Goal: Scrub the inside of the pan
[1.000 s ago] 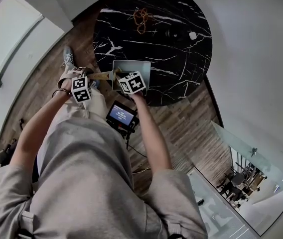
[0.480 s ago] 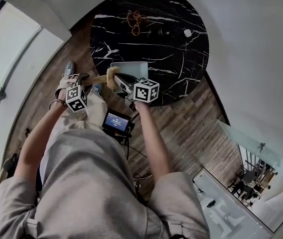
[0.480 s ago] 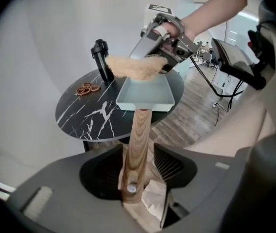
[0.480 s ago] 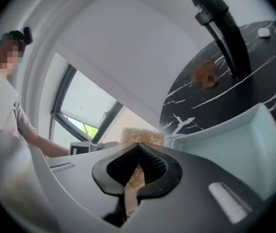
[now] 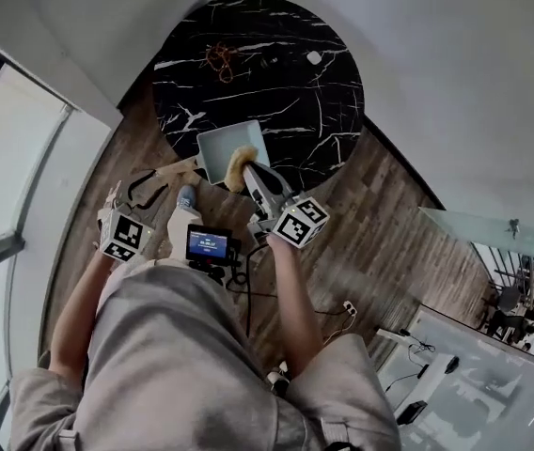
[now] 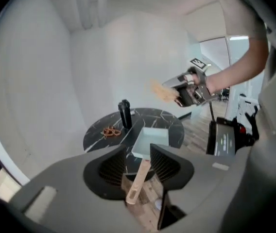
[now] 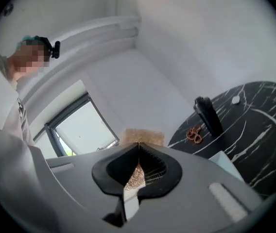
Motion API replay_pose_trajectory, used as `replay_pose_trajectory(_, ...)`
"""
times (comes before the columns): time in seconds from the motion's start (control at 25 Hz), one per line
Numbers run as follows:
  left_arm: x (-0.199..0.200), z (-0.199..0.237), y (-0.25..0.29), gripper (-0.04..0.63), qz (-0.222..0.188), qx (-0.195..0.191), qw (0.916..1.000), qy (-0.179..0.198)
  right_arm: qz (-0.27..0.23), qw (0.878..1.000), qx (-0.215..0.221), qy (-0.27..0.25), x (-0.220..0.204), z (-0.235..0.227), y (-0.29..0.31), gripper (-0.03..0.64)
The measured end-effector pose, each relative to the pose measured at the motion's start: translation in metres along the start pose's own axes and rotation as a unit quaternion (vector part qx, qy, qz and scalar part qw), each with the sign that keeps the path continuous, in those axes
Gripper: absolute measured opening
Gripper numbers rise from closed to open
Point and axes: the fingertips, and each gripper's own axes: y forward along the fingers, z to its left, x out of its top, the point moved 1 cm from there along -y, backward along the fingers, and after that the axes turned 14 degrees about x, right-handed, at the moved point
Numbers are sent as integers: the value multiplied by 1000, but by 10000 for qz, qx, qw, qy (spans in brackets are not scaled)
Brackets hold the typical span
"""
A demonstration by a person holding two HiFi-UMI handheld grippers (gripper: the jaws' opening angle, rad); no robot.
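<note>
pan (image 5: 222, 145) sits at the edge of the table (image 5: 323, 83), handle (image 6: 138, 179) sticking out. right gripper (image 7: 138, 149) is squeezed tight on the sponge (image 7: 143, 136), up in the air near the pan. left gripper (image 6: 138, 153) has just been closing a bit, but jaws are apart w/ nothing pinched. i think: grab the handle 1st so the pan can't slide off, then press the sponge flat & rub the corners too.

The pan (image 5: 220, 147) sits at the round table's (image 5: 333, 111) near edge, its wooden handle (image 6: 139, 178) jutting off to the near left. 1 dark bottle (image 6: 124, 114) and a brown cord (image 5: 220, 59) occupy the far left, and a small white object (image 5: 314, 57) the far right. The middle and right lie open.
</note>
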Motion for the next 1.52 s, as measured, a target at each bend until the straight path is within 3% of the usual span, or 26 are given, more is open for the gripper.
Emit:
replay_pose_trajectory(0.2,60,8,-77,133,-1035,225,9934,-432,-754,9914,-416,-988,19,109,-46,21)
replay_pose_trajectory(0.32,88,1,-143,103,-1656,436,9826,-722,-962,9801,-699,-1588,11,181,-76,21)
replay_pose_trajectory(0.36,96,-1,-163,51,-1835,527,9779,-855,-998,9737,-859,-1859,9,201,-85,21)
replay_pose_trajectory(0.4,102,-5,-182,15,-1954,588,9741,-976,-1039,9655,-1048,-2145,6,221,-95,21)
replay_pose_trajectory(0.48,108,-21,-217,5,-2086,597,9700,-1098,-1073,9448,-1452,-2734,-4,259,-115,21)
replay_pose_trajectory(0.68,106,-74,-289,0,-2465,498,9618,-1083,-777,8822,-2351,-4005,-47,350,-161,21)
replay_pose_trajectory(0.76,108,-91,-313,0,-2577,440,9594,-1055,-807,8664,-2563,-4209,-60,382,-178,21)
replay_pose_trajectory(0.92,121,-118,-356,0,-2912,420,9495,-1094,-892,8460,-2753,-4478,-77,430,-206,20)
replay_pose_trajectory(1.24,153,-130,-391,0,-3131,753,9399,-1136,-701,8326,-2512,-4886,-71,454,-226,20)
replay_pose_trajectory(1.52,170,-134,-411,0,-3358,849,9321,-1060,-657,8308,-2364,-4996,-64,471,-225,20)
